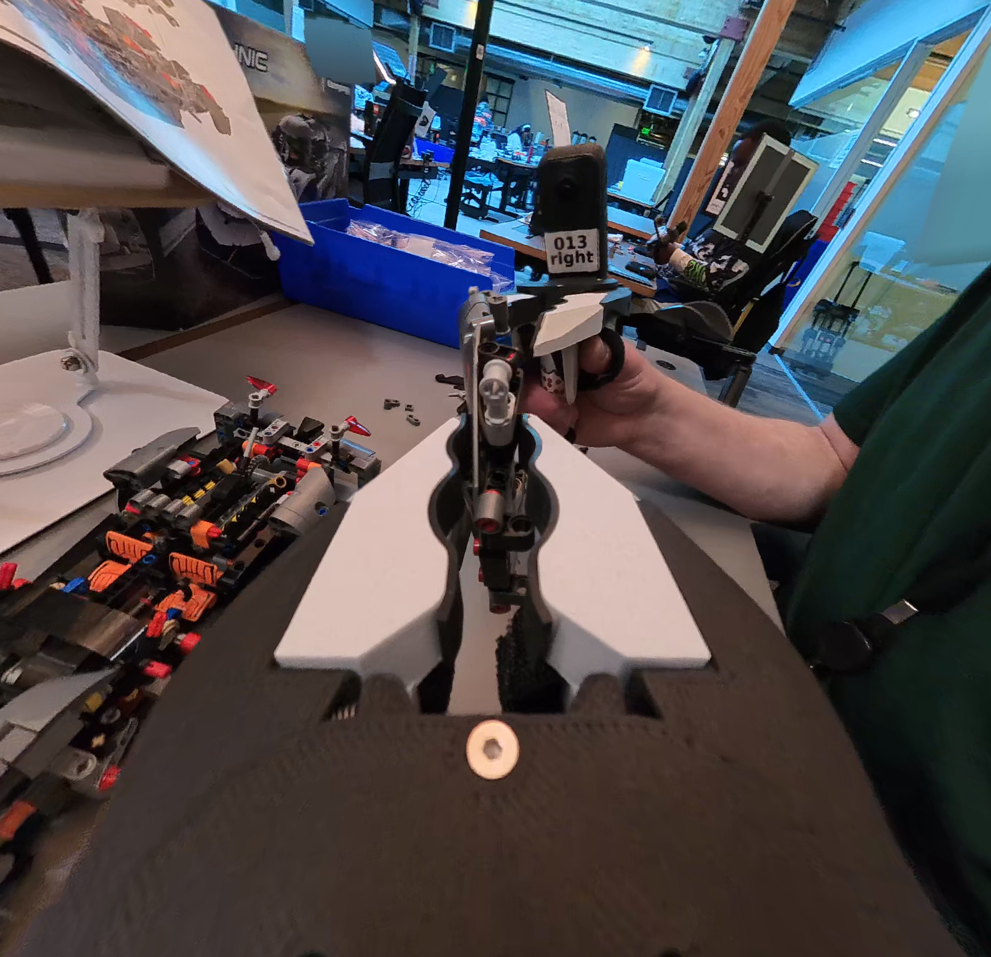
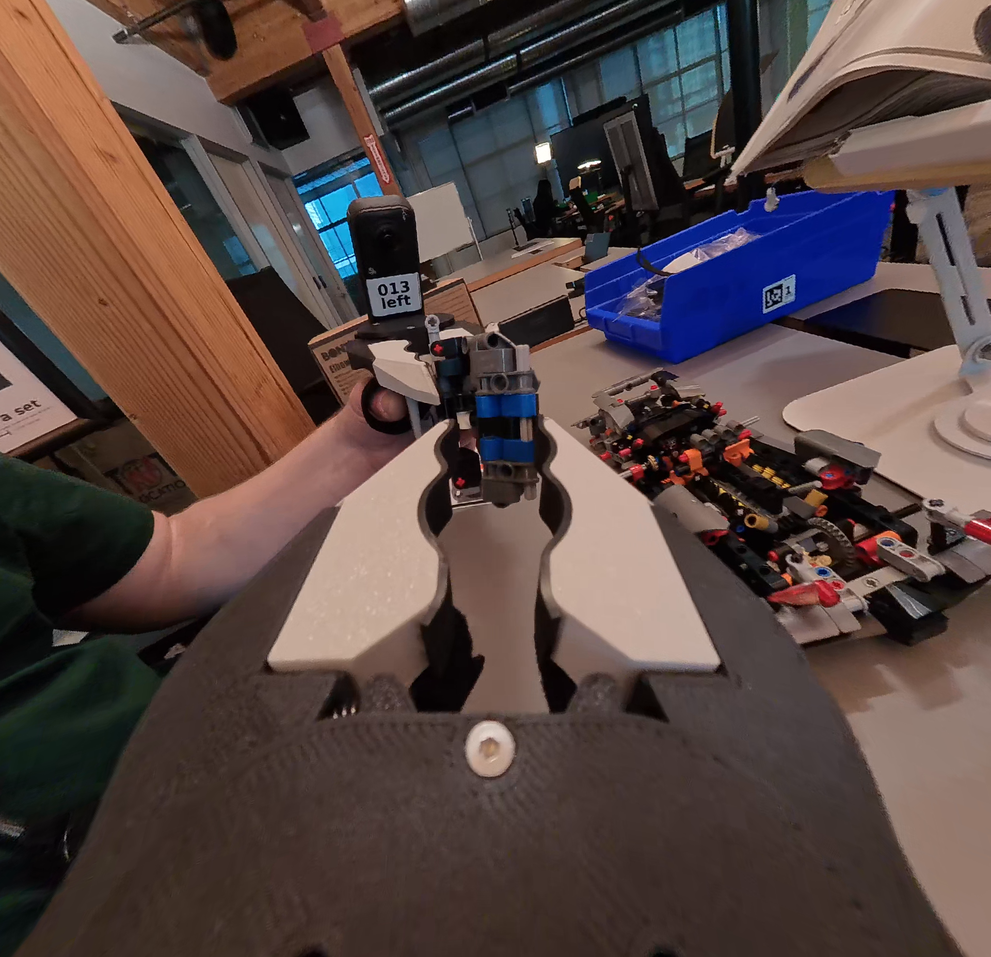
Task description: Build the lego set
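Observation:
A small lego sub-assembly of grey and black parts with red pins is held in the air between both grippers. My left gripper is shut on it along its length. In the right wrist view its blue, grey and black end sits between the fingertips of my right gripper, which is shut on it. Each view shows the other gripper farther off, held by a hand: the right gripper and the left gripper. The large lego car chassis lies on the table, also in the right wrist view.
A blue bin with plastic bags stands at the table's back. An open instruction booklet rests on a white stand. Small loose pieces lie by the chassis. A wooden post stands beyond the table. Some 6 cm of space lies between my two pairs of fingers.

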`<state>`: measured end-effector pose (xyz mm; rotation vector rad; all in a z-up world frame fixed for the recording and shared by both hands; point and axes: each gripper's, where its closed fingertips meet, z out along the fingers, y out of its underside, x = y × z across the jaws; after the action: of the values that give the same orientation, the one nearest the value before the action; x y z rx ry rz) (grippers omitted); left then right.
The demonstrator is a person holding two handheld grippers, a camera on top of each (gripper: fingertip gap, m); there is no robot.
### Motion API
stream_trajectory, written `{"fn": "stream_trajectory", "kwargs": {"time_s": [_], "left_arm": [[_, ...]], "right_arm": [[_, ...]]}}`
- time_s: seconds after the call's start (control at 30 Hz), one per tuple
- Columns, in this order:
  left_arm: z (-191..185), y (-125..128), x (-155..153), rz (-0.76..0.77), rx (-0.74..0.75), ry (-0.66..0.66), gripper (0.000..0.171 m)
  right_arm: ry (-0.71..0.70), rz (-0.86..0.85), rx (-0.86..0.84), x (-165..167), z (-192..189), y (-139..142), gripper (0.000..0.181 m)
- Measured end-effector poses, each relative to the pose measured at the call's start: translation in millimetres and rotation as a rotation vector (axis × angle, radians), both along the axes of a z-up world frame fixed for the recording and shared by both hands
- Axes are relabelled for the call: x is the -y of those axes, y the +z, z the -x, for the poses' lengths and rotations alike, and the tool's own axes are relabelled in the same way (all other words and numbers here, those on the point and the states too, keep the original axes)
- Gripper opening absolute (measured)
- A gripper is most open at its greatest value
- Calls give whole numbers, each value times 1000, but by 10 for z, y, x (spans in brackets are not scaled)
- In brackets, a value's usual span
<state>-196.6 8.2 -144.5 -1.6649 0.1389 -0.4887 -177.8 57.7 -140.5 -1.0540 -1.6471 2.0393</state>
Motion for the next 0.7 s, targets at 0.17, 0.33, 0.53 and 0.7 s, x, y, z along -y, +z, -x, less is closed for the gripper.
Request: {"fn": "stream_trajectory", "kwargs": {"time_s": [0.17,0.33,0.53,0.7], "left_arm": [[26,-102,-30,-30,31,-33,15],[49,-181,-8,-36,65,-26,14],[54,-174,-38,-45,69,-12,14],[65,-172,-53,-52,72,1,14]], "right_arm": [[-38,-42,10,-55,42,-94,9],[-39,-69,18,-26,54,-141,8],[-74,-109,-11,-52,43,-107,7],[-95,-146,-23,-53,39,-93,7]]}}
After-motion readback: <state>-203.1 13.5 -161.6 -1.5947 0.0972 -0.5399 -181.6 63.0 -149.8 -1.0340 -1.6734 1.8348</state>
